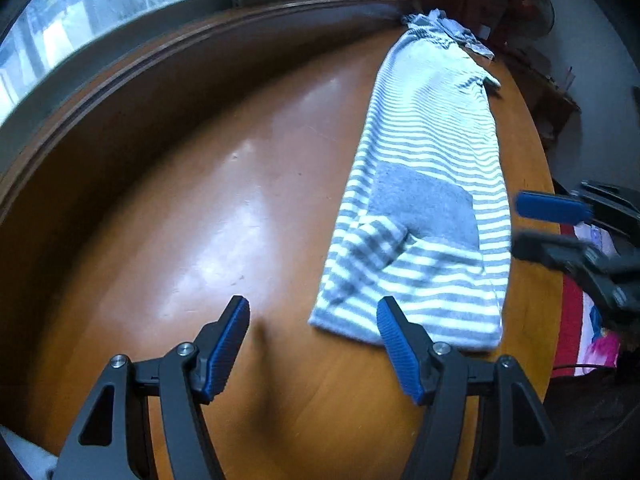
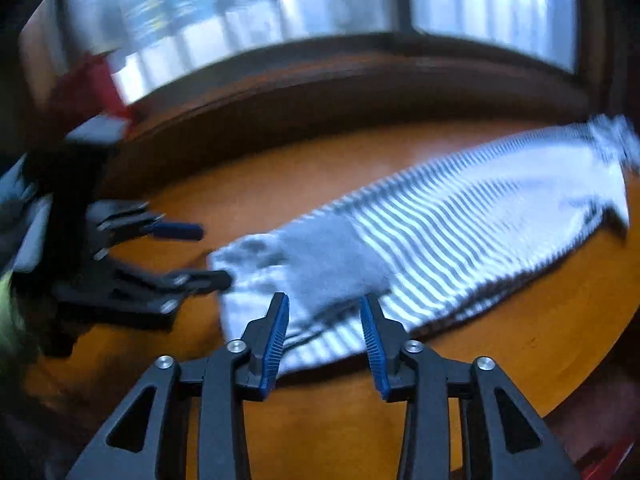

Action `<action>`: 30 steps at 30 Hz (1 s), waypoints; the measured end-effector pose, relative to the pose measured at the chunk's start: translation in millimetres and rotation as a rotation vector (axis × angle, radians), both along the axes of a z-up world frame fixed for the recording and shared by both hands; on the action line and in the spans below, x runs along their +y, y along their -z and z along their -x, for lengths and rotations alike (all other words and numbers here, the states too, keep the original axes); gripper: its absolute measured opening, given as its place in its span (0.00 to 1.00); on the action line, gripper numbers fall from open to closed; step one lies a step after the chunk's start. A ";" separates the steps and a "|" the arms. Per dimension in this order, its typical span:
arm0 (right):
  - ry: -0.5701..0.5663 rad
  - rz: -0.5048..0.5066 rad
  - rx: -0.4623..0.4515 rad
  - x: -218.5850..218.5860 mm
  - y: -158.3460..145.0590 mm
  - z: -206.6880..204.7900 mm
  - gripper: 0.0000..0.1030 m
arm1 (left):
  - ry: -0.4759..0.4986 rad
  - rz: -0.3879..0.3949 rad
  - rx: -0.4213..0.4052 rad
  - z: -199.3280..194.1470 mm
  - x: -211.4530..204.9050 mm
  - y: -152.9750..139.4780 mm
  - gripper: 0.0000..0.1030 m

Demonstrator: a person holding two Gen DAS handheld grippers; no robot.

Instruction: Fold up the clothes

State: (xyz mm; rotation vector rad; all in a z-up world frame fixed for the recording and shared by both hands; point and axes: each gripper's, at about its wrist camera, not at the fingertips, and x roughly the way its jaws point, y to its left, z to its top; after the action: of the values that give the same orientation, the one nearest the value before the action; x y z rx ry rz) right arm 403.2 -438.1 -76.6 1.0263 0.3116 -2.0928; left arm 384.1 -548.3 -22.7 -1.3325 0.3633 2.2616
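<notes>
On shiny brown wood table (image 1: pixel 224 200): long folded shirt (image 1: pixel 436 184), soft, grey-white stripes, plain grey patch, lying flat by right edge. Left gripper (image 1: pixel 314 344) at near end, ribbed blue pads apart, empty. Right gripper (image 2: pixel 325 338) above shirt, pads apart, empty.

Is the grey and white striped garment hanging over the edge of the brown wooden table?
No, the grey and white striped garment lies flat as a long folded strip wholly on the brown wooden table.

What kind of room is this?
Probably a room in a home: a wooden table by a big window, a striped shirt laid out on it, and a standing fan in the corner.
</notes>
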 end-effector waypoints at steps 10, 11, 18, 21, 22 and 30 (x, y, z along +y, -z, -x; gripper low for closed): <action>-0.215 -0.222 0.199 -56.1 50.5 -41.5 0.51 | -0.118 -0.035 -0.006 -8.2 -47.0 -3.4 0.62; -0.204 -0.235 0.197 -57.4 55.7 -40.0 0.51 | -0.123 -0.037 -0.006 -9.4 -48.0 -2.5 0.62; -0.113 -0.221 0.160 -47.3 57.9 -25.8 0.21 | -0.146 -0.033 0.000 -13.3 -52.5 -1.7 0.62; -0.108 -0.173 0.087 -40.7 52.7 -15.8 0.15 | -0.159 -0.035 0.002 -13.8 -61.7 -4.8 0.62; -0.122 -0.143 0.050 -37.3 48.5 -12.7 0.15 | -0.162 -0.036 0.005 -12.4 -61.0 -5.0 0.62; -0.123 0.134 -0.176 6.6 5.6 26.2 0.14 | -0.230 -0.042 0.021 3.4 -73.8 -14.4 0.62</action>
State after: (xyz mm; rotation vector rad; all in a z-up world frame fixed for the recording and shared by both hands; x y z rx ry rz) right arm 377.0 -431.5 -82.3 1.0752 0.1409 -1.8725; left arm 380.6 -622.1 -8.2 -1.3908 0.1757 2.4570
